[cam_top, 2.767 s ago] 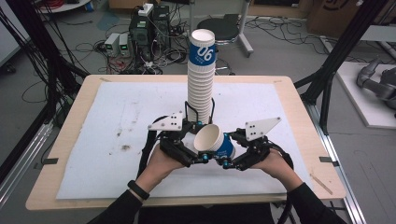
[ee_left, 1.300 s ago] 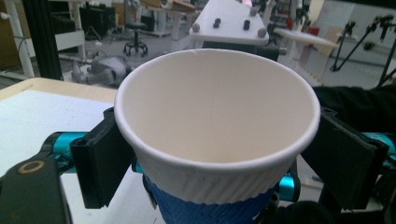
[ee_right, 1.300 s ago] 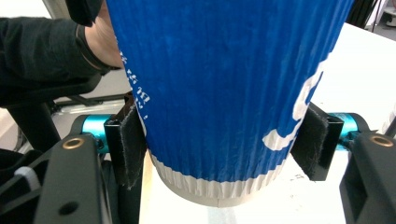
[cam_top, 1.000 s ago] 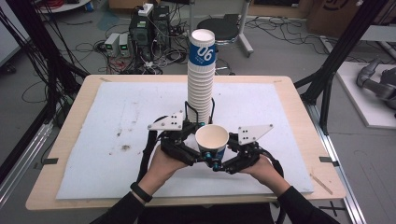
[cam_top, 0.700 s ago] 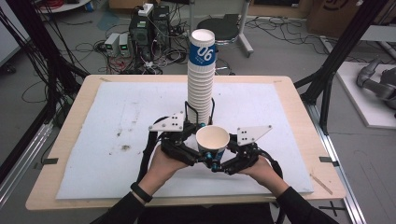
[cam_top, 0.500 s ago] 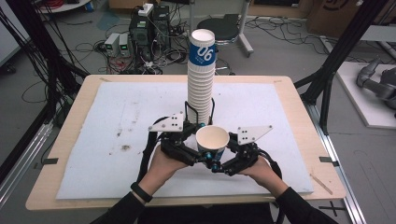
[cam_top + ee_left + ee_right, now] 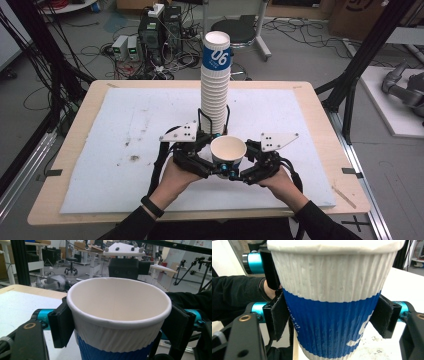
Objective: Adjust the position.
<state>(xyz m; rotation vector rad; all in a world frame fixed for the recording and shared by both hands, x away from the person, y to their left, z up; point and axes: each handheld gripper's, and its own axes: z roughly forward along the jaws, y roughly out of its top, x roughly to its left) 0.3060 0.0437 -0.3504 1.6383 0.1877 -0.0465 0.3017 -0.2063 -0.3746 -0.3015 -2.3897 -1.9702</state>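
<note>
Both hand-held grippers, left [image 7: 216, 169] and right [image 7: 239, 174], have just been closing on the paper cup [image 7: 228, 155]; squeezing harder could crush it toward the cup stack [image 7: 215, 87] at twelve o'clock.

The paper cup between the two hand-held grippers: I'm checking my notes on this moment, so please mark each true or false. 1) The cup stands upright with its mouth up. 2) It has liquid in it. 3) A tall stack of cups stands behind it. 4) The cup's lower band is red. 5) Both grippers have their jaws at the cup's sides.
1) True: the paper cup is upright, open mouth up.
2) False: its white inside looks empty in the left gripper view.
3) True: the stack of cups rises just behind it on the white mat.
4) False: the band is blue, below a white ribbed top.
5) True: the left hand-held gripper and the right hand-held gripper both flank it.
</note>
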